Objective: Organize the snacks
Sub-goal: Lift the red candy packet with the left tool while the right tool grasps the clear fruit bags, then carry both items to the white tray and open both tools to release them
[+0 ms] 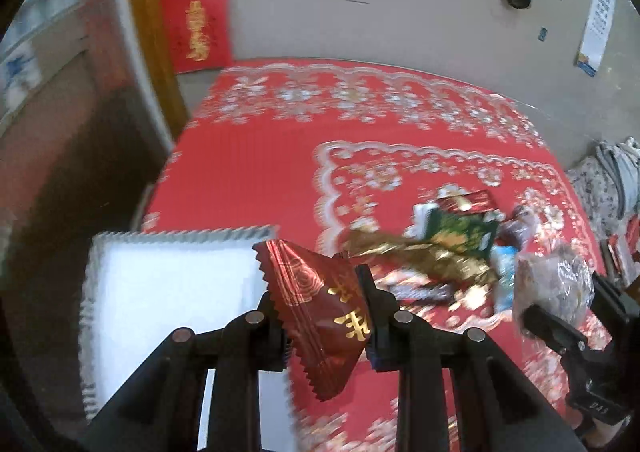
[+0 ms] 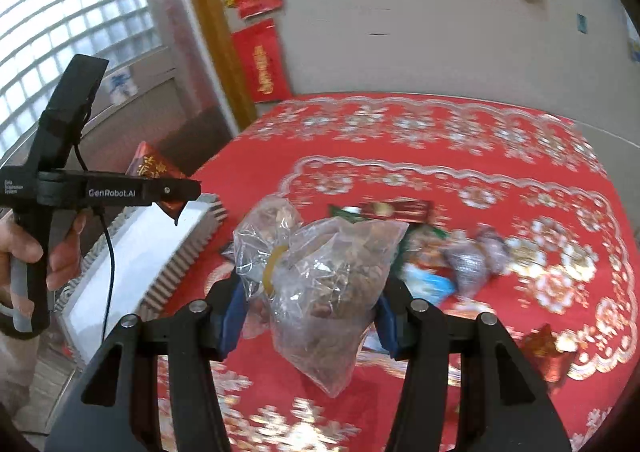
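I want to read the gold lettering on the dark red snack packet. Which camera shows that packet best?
The left wrist view: the dark red snack packet fills the centre, clamped in the left gripper, lettering facing the camera. The right wrist view shows only its corner behind the gripper's body.

Your left gripper (image 1: 324, 316) points steeply down, its jaws clamped tight on a red packet (image 1: 320, 316) held off the table. Your right gripper (image 2: 308, 316) tilts down less steeply, jaws pressed on a clear bag (image 2: 320, 292) from both sides. Your left hand (image 2: 36, 260) wraps the handle of its gripper, fingers curled round the grip.
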Tool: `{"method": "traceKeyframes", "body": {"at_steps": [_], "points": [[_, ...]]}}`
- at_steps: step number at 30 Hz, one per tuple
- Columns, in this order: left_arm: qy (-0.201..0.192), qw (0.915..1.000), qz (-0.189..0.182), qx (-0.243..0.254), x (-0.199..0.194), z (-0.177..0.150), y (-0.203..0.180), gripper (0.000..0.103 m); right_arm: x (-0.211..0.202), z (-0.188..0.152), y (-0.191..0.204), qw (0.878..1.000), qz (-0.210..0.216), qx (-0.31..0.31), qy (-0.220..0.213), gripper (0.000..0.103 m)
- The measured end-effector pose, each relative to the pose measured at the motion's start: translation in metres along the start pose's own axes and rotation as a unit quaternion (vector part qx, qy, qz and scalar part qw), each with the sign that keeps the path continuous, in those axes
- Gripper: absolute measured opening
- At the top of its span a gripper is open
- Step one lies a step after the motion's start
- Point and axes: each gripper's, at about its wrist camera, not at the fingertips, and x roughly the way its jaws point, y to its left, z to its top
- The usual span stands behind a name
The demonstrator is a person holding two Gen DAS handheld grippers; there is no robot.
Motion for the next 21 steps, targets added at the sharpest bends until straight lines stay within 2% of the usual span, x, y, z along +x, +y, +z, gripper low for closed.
{"method": "traceKeyframes", "body": {"at_steps": [11,18,21], "points": [[0.006,0.9947,0.091,-0.048,-0.024,-0.057,0.096,0.027,0.058,0.014,0.099,0.994,0.085,-0.063,0.028,0.053],[0.020,0.9904,0.113,-0.076,-0.008,-0.072,0.136,0.027,0.099,0.019,0.146,0.988,0.113,-0.086,0.056,0.053],[0.030,0.9890,0.112,-0.092,0.011,-0.073,0.146,0.027,0.123,0.019,0.162,0.987,0.107,-0.100,0.073,0.053]]}}
